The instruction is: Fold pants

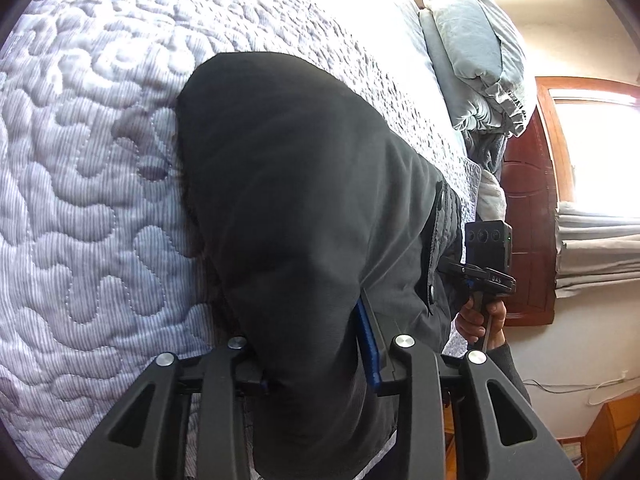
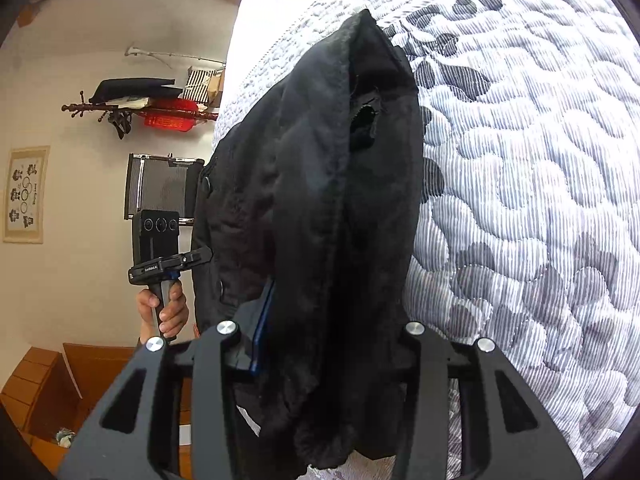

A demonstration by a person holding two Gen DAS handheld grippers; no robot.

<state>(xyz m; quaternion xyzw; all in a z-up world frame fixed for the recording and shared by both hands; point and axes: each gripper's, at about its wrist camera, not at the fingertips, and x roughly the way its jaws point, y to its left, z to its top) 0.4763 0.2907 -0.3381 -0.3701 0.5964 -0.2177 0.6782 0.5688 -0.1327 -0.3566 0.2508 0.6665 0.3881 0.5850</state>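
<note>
Left wrist: both tools [image 1: 316, 364] [image 2: 324, 344] pinch pants [image 1: 304, 200] edge.

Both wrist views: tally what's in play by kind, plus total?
Pants: 1
Grippers: 2, the left gripper and the right gripper, each shut on the pants
Quilted bedspread: 1
Pillows: 1 pile
Total: 5

both grippers are clamped on dark cloth, the left gripper [image 1: 316, 364] and the right gripper [image 2: 332, 344] each with cloth bunched between its fingers, a bare hand [image 2: 164, 308] gripping the left one's handle.
</note>
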